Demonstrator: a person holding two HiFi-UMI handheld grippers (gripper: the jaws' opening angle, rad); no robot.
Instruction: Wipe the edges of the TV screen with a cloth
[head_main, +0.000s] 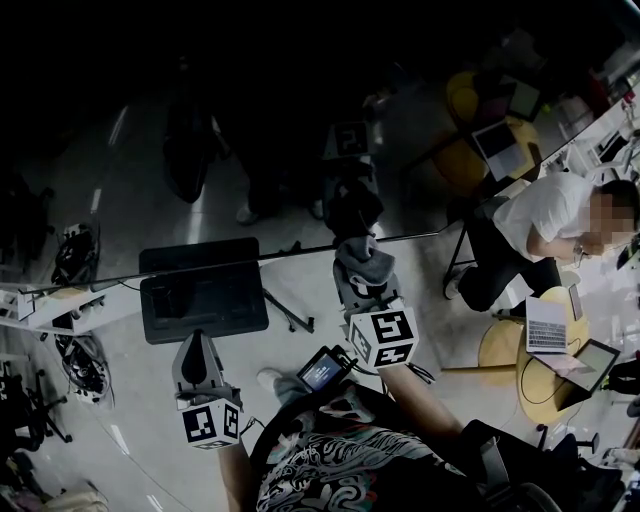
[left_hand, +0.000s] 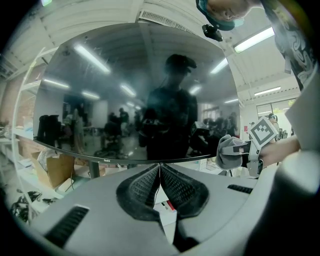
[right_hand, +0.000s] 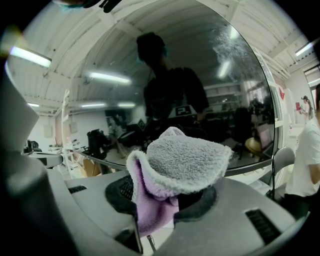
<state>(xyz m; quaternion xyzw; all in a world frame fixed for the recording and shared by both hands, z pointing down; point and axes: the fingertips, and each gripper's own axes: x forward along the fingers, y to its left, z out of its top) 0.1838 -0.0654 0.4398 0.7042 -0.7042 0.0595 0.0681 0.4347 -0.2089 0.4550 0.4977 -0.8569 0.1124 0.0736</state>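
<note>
The TV screen (head_main: 200, 120) is dark and glossy and mirrors the room. Its thin bottom edge (head_main: 300, 252) runs across the head view. My right gripper (head_main: 364, 285) is shut on a grey and lilac cloth (head_main: 365, 266), which lies right at that bottom edge. In the right gripper view the cloth (right_hand: 182, 164) bulges over the jaws in front of the screen (right_hand: 175, 75). My left gripper (head_main: 197, 342) hangs lower and to the left, short of the edge, shut with nothing in it. The left gripper view shows its pads (left_hand: 145, 186) pressed together below the screen (left_hand: 135, 90), with the cloth (left_hand: 227, 152) off to the right.
A dark rectangular base (head_main: 205, 298) sits under the screen. White shelving (head_main: 60, 305) stands at the left. At the right a seated person in a white shirt (head_main: 548, 212) is beside round tables with laptops (head_main: 548, 330). A chair (right_hand: 282, 160) stands past the screen's right end.
</note>
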